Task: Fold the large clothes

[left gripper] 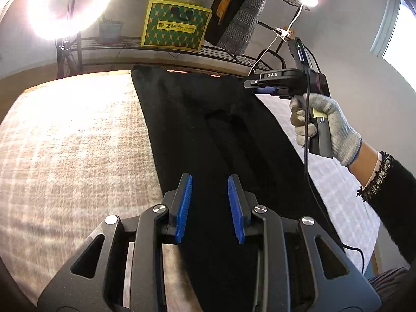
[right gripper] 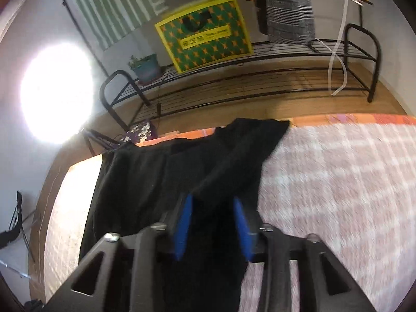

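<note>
The long black fleecy garment point(left gripper: 208, 130) is lying stretched out lengthwise across the pale checked textured cover point(left gripper: 65, 143) of the surface, its far end reaching the edge where an orange-pink patterned border point(right gripper: 364, 118) is showing. One dark fold is rising from the far corner toward my right side.

I am holding my left gripper point(left gripper: 210, 202) low over the near part of the garment. Its jaws are standing partly open, the blue ribbed pads point(left gripper: 185, 205) well apart, and the black cloth is lying beneath and between them; neither pad is pressing on it, so I am gripping nothing there.

My right gripper point(right gripper: 213, 223) is likewise hovering over the garment with its jaws partly open. Black fabric is filling the gap between its blue pads point(right gripper: 185, 223), but the view is blurred and I cannot tell whether the pads are touching the cloth. In the left wrist view, my grey knitted gloved right hand point(left gripper: 325, 124) is holding that gripper's handle near the garment's far right edge.

Beyond the surface, a black wire shelf rack point(right gripper: 260, 78) is carrying a yellow and green patterned box point(right gripper: 205, 33) and a small potted plant point(right gripper: 147, 67), grey checked clothes point(right gripper: 288, 7) are hanging above, and a bright ring light point(left gripper: 70, 5) is glaring on the left.
</note>
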A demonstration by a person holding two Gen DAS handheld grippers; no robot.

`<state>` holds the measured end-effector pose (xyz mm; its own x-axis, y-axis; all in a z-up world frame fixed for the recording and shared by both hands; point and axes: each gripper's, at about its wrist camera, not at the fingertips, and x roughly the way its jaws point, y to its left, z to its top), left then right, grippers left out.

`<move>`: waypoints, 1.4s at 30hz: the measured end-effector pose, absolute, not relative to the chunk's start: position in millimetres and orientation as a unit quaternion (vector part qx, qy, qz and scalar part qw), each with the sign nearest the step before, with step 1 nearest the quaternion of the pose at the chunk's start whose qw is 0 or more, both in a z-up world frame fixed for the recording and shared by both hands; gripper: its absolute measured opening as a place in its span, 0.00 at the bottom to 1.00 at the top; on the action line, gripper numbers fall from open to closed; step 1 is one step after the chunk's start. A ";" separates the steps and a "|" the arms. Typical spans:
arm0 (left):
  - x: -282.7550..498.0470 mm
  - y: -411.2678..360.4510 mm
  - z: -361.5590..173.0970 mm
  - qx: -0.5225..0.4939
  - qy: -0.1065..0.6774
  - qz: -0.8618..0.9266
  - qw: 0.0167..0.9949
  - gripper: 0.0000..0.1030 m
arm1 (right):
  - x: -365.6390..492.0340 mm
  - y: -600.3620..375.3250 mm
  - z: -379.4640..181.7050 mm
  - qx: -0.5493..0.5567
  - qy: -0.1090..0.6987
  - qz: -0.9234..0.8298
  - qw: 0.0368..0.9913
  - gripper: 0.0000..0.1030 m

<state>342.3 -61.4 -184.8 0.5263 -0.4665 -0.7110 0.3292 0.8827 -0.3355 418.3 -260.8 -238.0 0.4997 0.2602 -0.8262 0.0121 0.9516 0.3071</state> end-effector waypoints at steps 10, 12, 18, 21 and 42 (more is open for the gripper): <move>343.9 -42.5 -185.3 -0.087 0.412 -0.224 0.879 0.28 | 438.1 -220.2 -245.7 0.090 0.488 0.139 0.857 0.05; 343.3 -41.8 -187.4 -0.079 0.415 -0.219 0.880 0.27 | 441.0 -203.4 -251.3 0.073 0.501 0.181 0.843 0.14; 341.8 -34.9 -184.6 -0.081 0.413 -0.216 0.881 0.28 | 423.5 -229.5 -233.5 0.116 0.468 0.207 0.851 0.28; 342.8 -33.1 -182.7 -0.076 0.411 -0.215 0.883 0.27 | 416.0 -252.5 -234.0 0.122 0.470 0.165 0.858 0.23; 327.8 -81.1 -215.8 -0.027 0.455 -0.273 0.847 0.28 | 445.5 -167.2 -233.6 0.147 0.510 0.243 0.812 0.43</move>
<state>327.8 -81.1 -215.8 0.4361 -0.4873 -0.7565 0.4390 0.8491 -0.2938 445.5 -167.2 -233.6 0.3612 0.5455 -0.7563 -0.2446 0.8381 0.4877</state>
